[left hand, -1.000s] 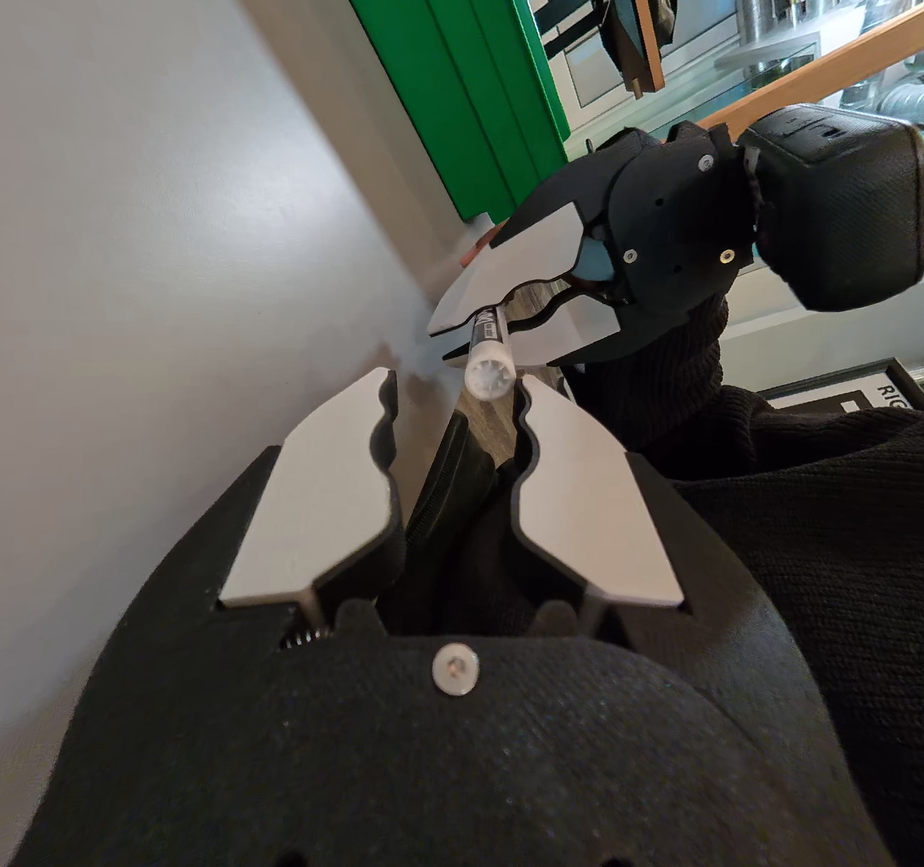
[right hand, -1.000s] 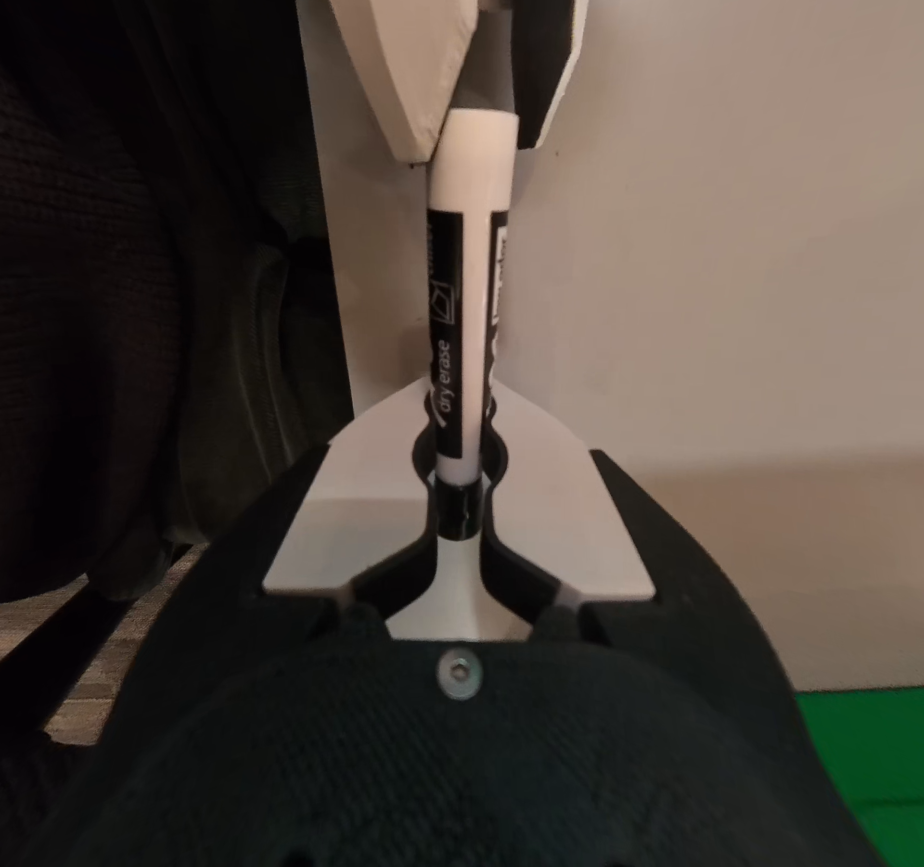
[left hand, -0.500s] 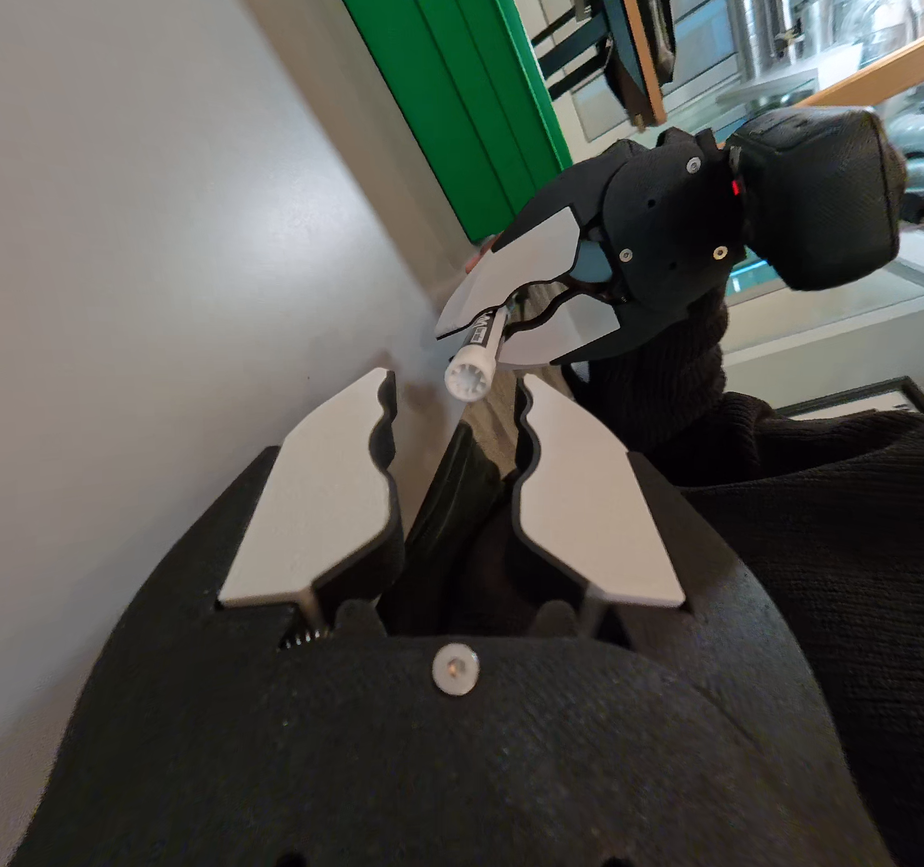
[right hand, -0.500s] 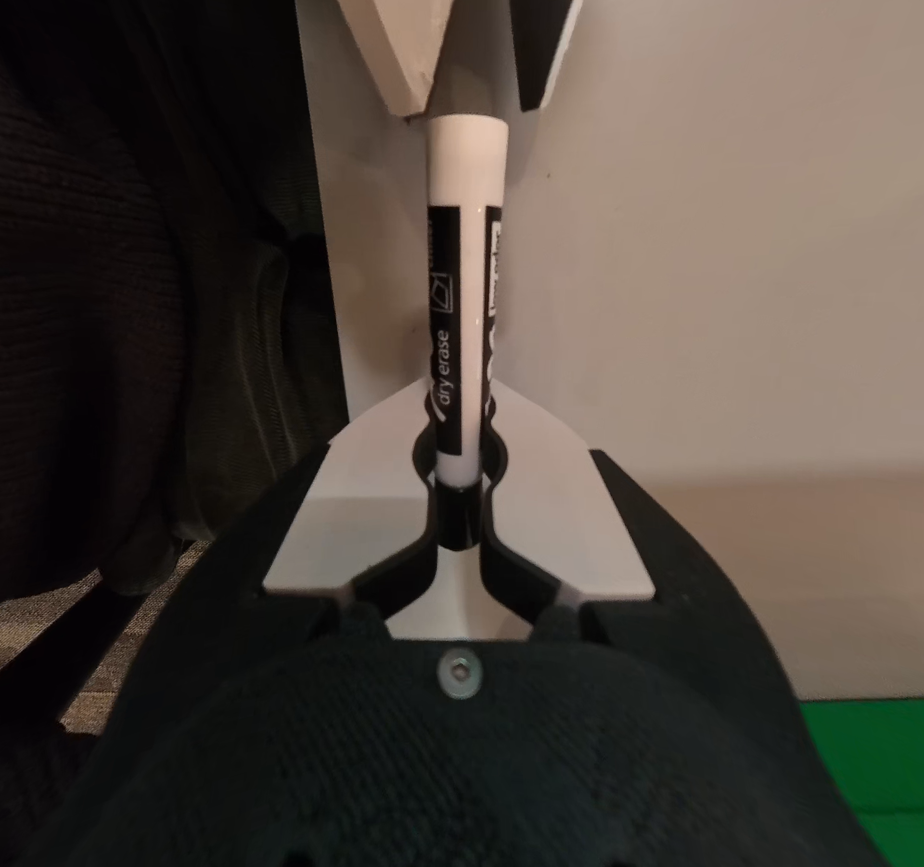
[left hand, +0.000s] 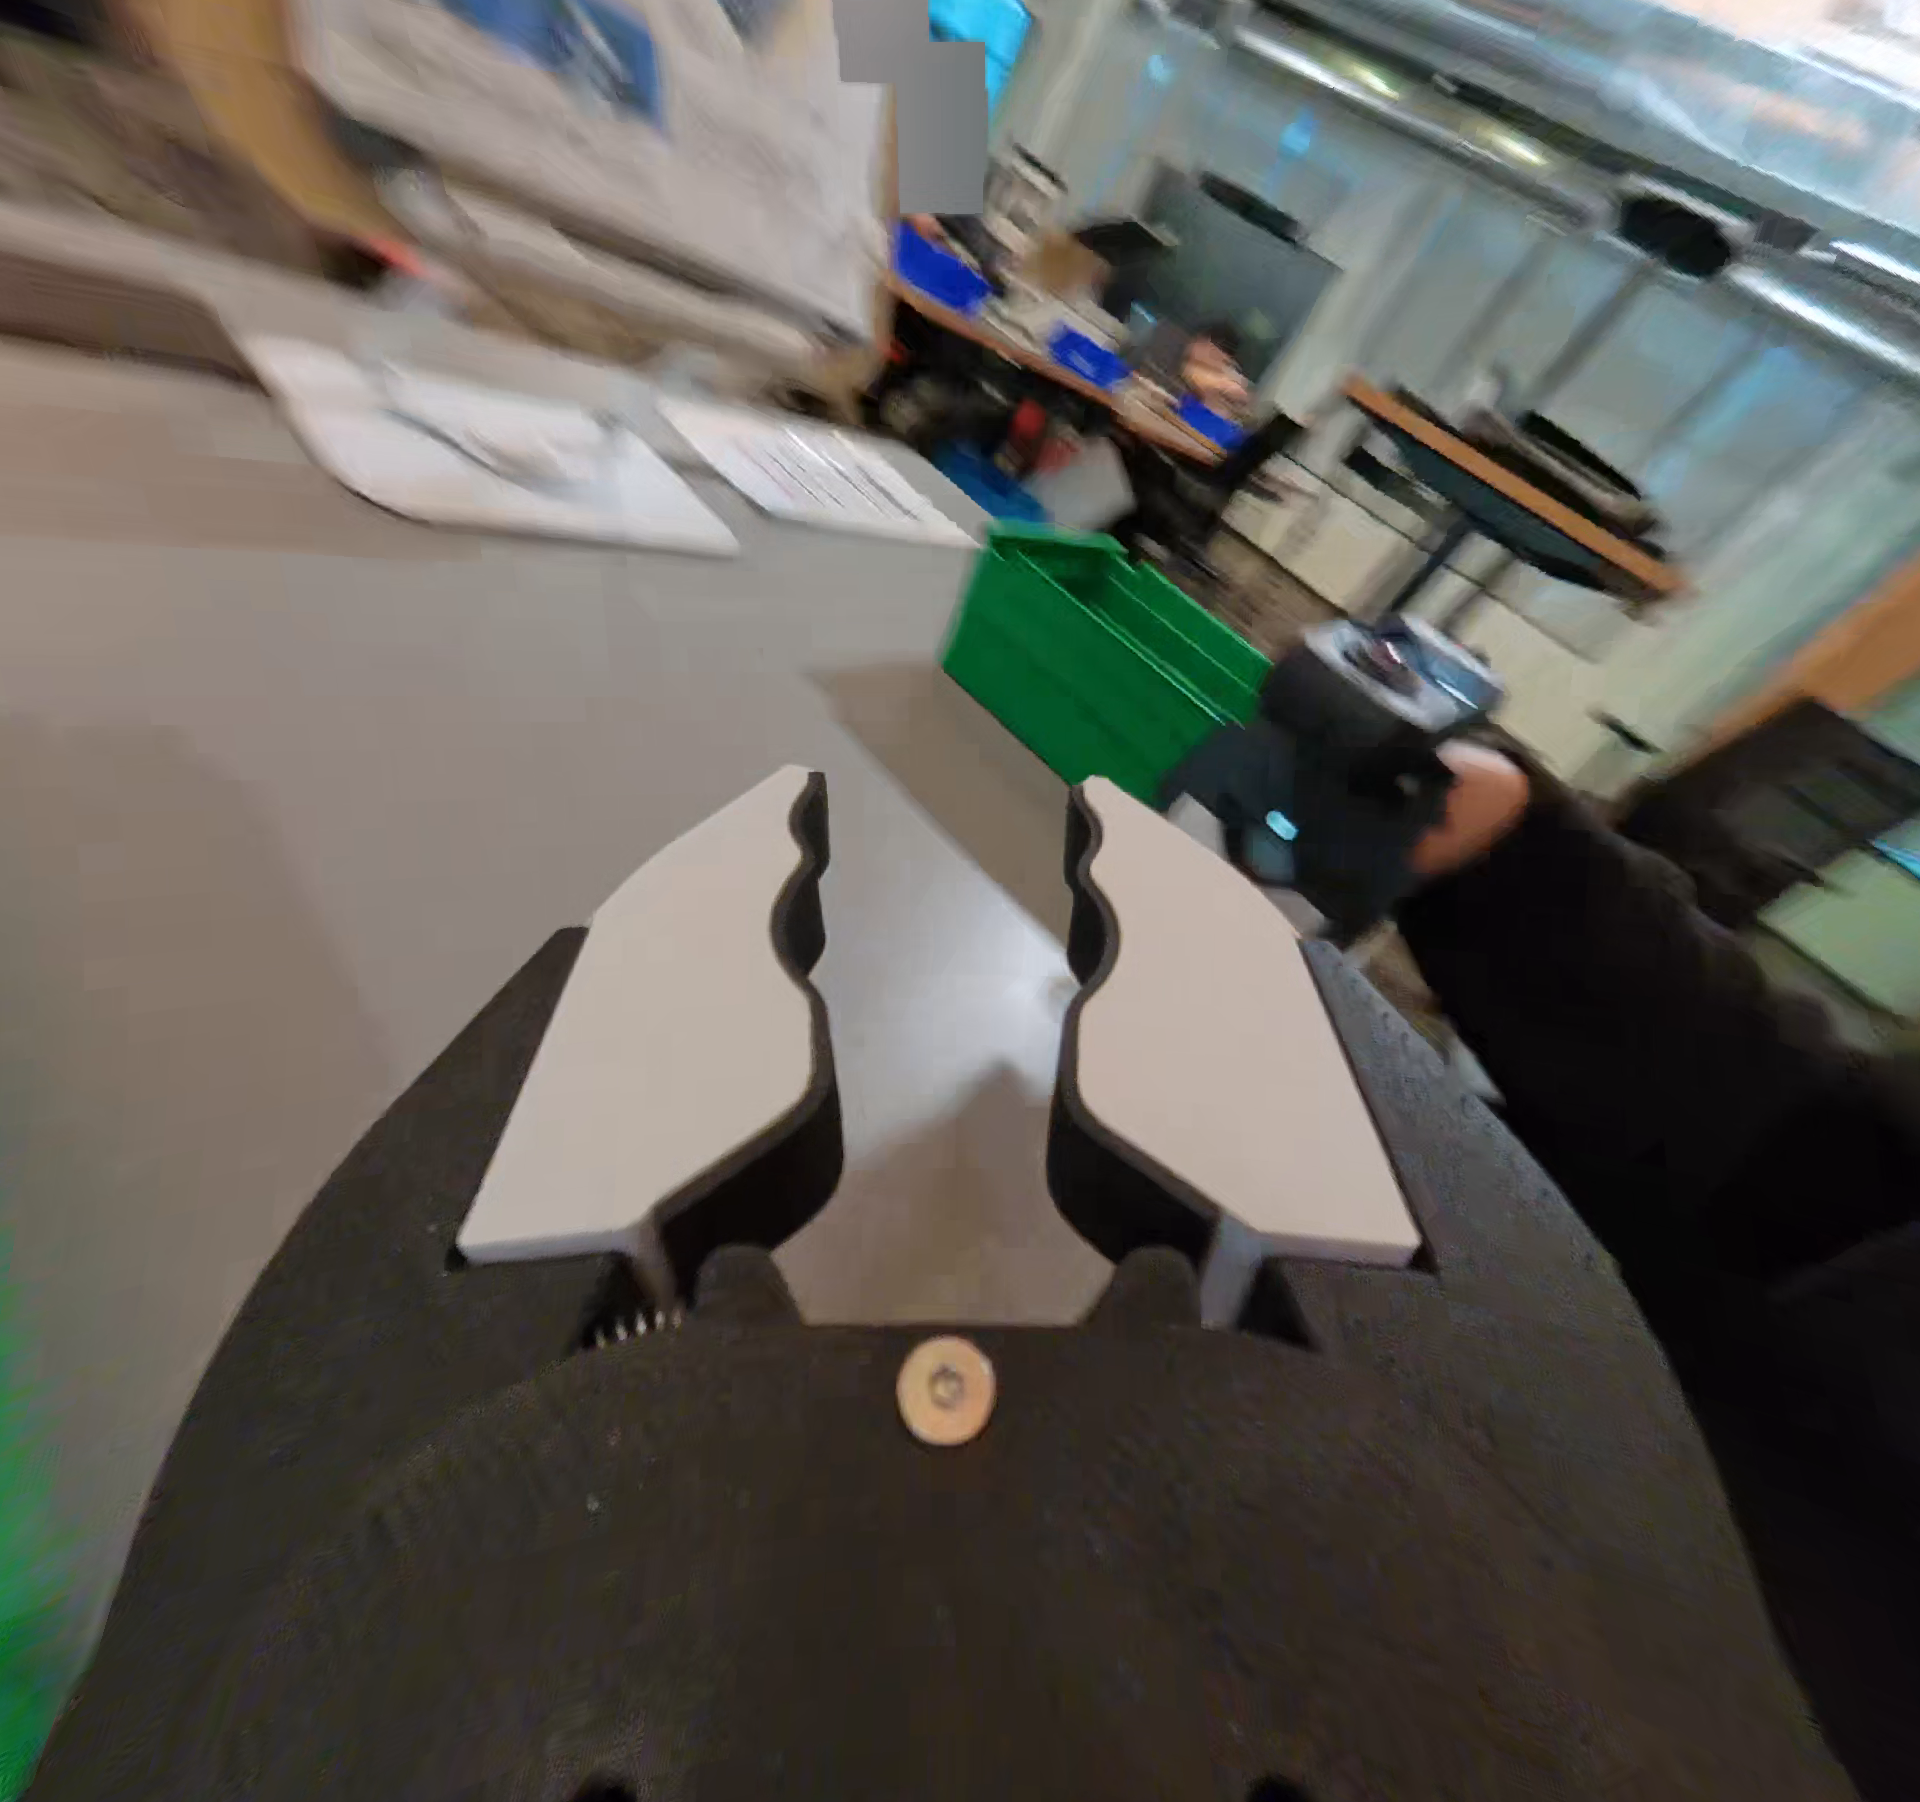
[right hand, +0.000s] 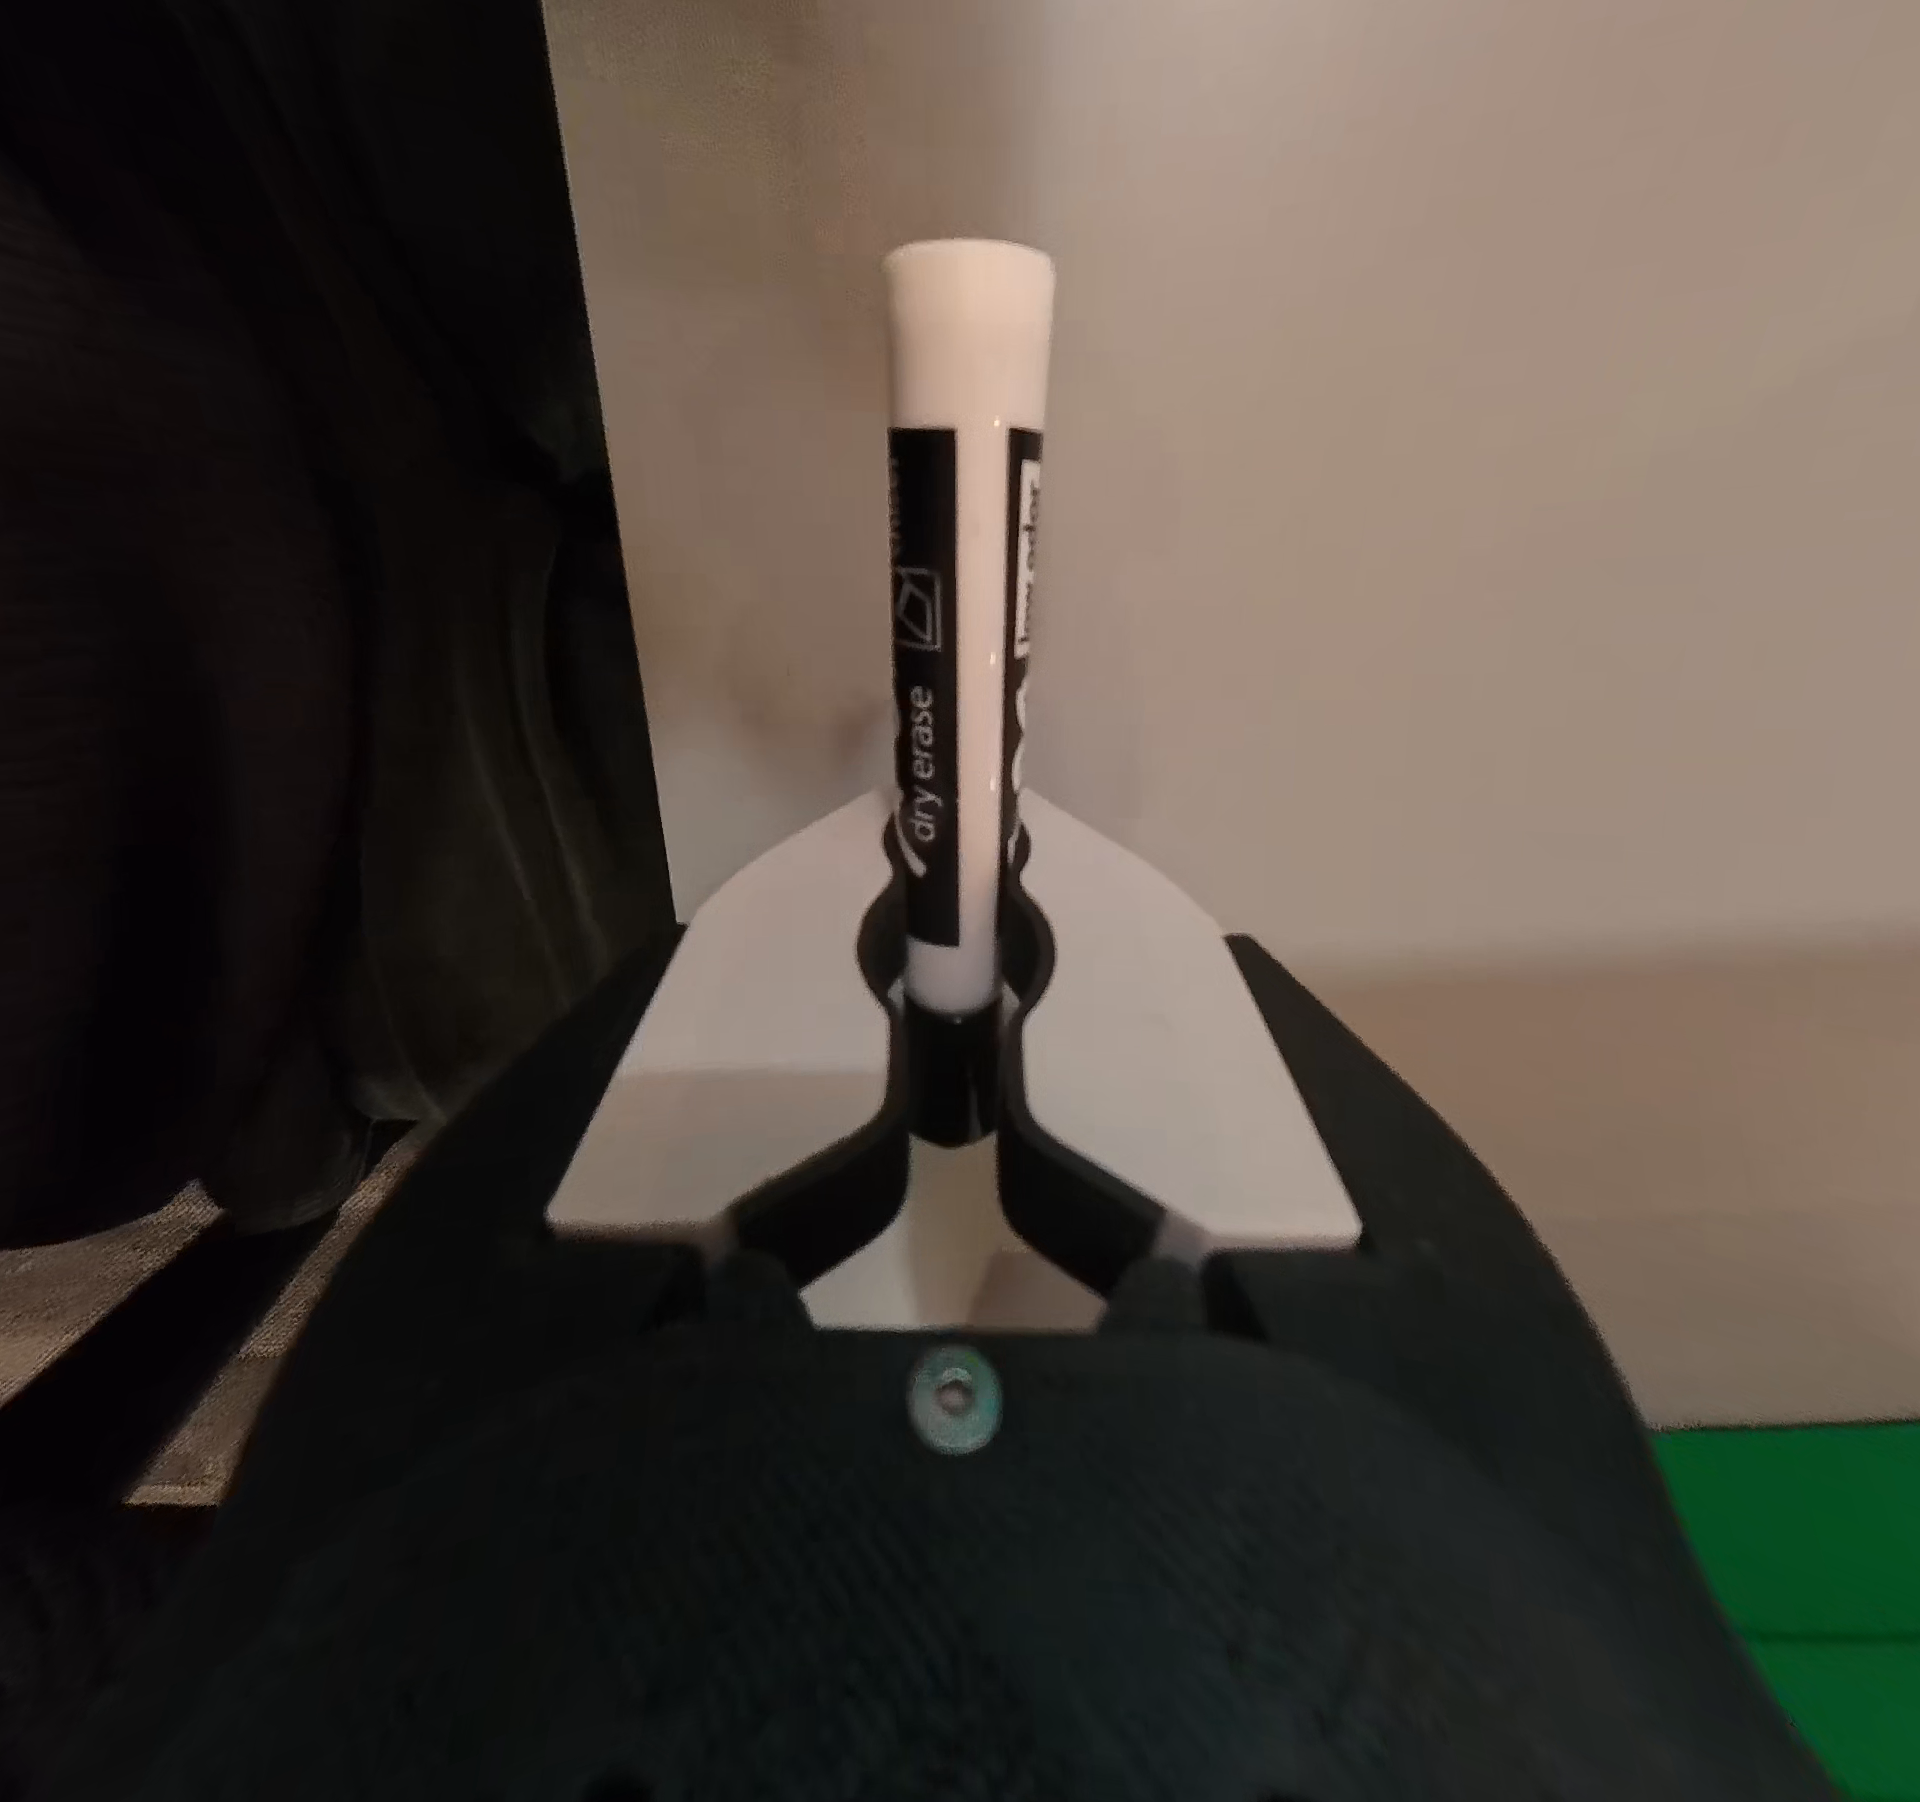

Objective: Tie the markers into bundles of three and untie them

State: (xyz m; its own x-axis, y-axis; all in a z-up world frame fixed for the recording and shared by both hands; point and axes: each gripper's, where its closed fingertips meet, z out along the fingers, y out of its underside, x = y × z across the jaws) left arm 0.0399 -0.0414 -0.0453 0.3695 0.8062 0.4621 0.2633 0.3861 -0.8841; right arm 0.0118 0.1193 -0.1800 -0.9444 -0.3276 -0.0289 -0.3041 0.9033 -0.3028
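My right gripper [right hand: 956, 817] is shut on a white marker [right hand: 971, 609] with a black label. It grips the marker at its dark lower end, and the white end sticks out forward over the grey table [right hand: 1455, 505]. My left gripper [left hand: 945, 796] is open and empty above the grey table [left hand: 312, 765]. In the left wrist view the right gripper [left hand: 1351, 765] shows farther off to the right, held by a hand in a black sleeve [left hand: 1610, 1025]. The marker is hidden there.
A green bin [left hand: 1091, 672] stands on the table just beyond the right gripper and shows at the lower right of the right wrist view [right hand: 1766, 1596]. Papers [left hand: 499, 464] and blurred boxes [left hand: 520, 90] lie at the back left. A person [left hand: 1205, 370] sits at a far desk. The grippers' ends are close to 20 cm from one another.
My left gripper has swung away from the marker's end and now faces across the table into the room. Its fingers have left the right wrist view. The right gripper still holds the marker.
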